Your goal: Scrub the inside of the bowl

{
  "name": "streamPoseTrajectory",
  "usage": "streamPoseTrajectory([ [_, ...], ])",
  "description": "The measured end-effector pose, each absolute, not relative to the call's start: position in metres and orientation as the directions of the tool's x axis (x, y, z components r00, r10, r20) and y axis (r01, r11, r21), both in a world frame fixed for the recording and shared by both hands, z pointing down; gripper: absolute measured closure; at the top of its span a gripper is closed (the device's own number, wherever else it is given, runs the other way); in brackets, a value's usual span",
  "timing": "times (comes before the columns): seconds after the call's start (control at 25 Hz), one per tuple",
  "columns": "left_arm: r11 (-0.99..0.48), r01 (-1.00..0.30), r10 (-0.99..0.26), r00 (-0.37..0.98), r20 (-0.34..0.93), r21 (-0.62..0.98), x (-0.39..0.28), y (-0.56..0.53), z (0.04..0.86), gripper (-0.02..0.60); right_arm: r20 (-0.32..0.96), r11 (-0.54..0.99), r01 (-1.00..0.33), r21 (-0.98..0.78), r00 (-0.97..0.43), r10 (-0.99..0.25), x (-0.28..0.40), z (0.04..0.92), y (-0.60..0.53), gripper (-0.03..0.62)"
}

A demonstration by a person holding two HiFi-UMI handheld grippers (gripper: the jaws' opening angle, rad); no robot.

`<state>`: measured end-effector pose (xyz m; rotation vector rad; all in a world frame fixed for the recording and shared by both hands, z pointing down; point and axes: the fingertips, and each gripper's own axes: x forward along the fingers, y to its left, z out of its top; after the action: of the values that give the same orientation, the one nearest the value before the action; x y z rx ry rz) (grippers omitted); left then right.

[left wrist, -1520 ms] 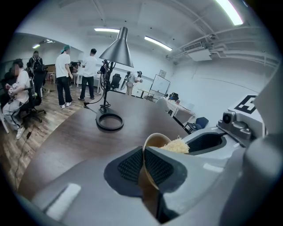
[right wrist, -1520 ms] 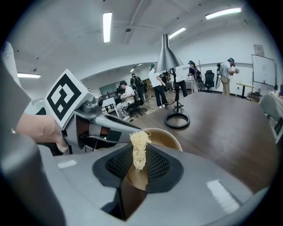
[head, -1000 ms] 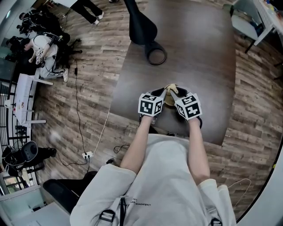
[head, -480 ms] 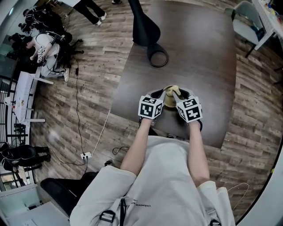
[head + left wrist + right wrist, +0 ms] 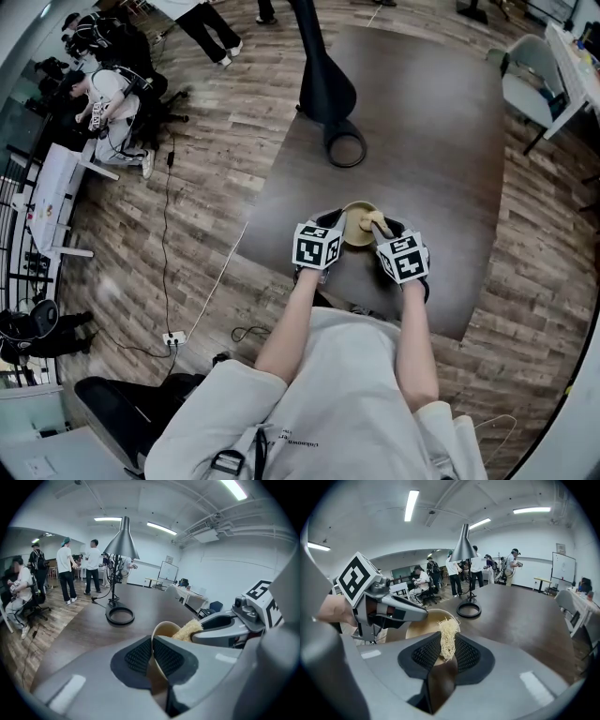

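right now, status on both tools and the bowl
Left tool shut on bowl rim. Right tool shut on scrubber, at the bowl's mouth. Lamp stands well clear beyond.

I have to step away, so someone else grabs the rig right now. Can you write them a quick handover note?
Left claw: shut on the rim of the bowl, at the table's near side.
Right claw: shut on the pale fibrous scrubber, its tip at the bowl's mouth.
Done: both grips set; how much is scrubbed cannot be told.
Left: work the scrubber round the inside wall and bottom.
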<state>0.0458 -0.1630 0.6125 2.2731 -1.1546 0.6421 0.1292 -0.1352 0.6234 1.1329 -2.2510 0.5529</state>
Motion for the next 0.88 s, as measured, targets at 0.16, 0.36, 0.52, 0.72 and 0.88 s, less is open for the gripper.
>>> streamPoseTrajectory([
  [0.16, -0.491, -0.847, -0.619, 0.505, 0.601, 0.206, 0.039, -0.17, 0.606, 0.566, 0.649, 0.589, -0.798, -0.127, -0.516, -0.559, 0.118, 0.622, -0.135, 0.487],
  [0.36, -0.497, -0.837, -0.62, 0.528, 0.581, 0.231, 0.042, -0.172, 0.602, 0.56, 0.659, 0.635, -0.762, -0.129, -0.545, -0.519, 0.101, 0.623, -0.131, 0.487],
  [0.52, -0.5, -0.839, -0.626, 0.523, 0.579, 0.217, 0.042, -0.174, 0.598, 0.56, 0.651, 0.669, -0.731, -0.138, -0.576, -0.495, 0.089, 0.617, -0.129, 0.487],
  [0.72, -0.507, -0.842, -0.633, 0.507, 0.585, 0.181, 0.042, -0.17, 0.602, 0.571, 0.571, 0.635, -0.74, -0.222, -0.627, -0.531, 0.094, 0.604, -0.131, 0.487],
  [0.88, -0.533, -0.842, -0.638, 0.466, 0.613, 0.085, 0.04, -0.168, 0.607, 0.571, 0.51, 0.562, -0.783, -0.266, -0.61, -0.607, 0.122, 0.586, -0.142, 0.487],
])
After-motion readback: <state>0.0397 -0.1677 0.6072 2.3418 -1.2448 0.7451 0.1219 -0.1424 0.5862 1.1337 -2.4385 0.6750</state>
